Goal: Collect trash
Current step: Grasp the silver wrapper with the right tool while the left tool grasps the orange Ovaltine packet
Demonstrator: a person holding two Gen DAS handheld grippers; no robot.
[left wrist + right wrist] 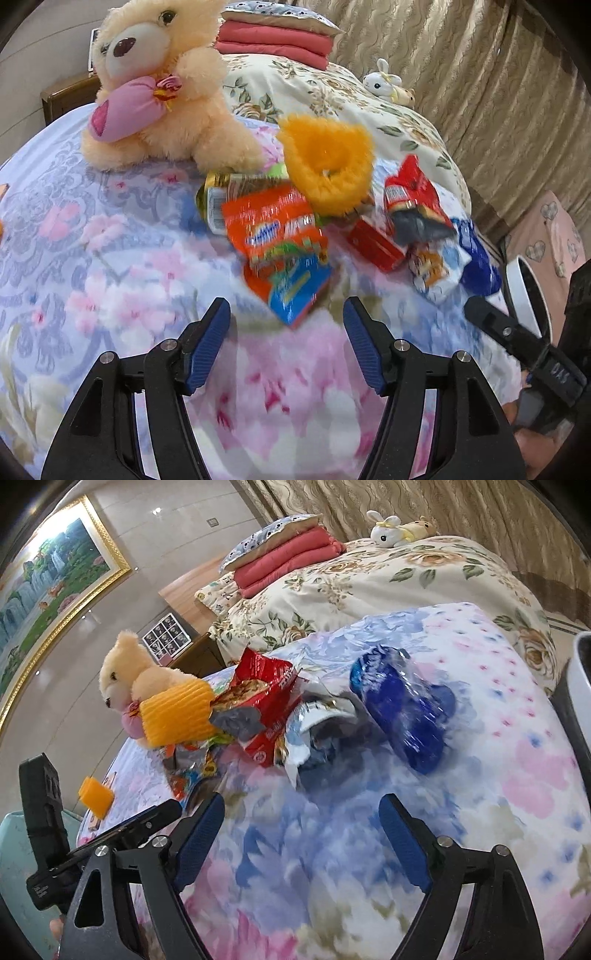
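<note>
Wrappers (275, 230) lay heaped on the flowered bedspread (110, 258) beside a teddy bear (162, 85), left gripper (286, 343) and right gripper (301, 834) both spread wide, holding nothing, short of the pile.

A bed under a floral quilt (122, 280) carries a heap of snack wrappers (273, 229), a blue packet (402, 709), an orange foam net (328, 166) and a teddy bear (159, 81).
</note>
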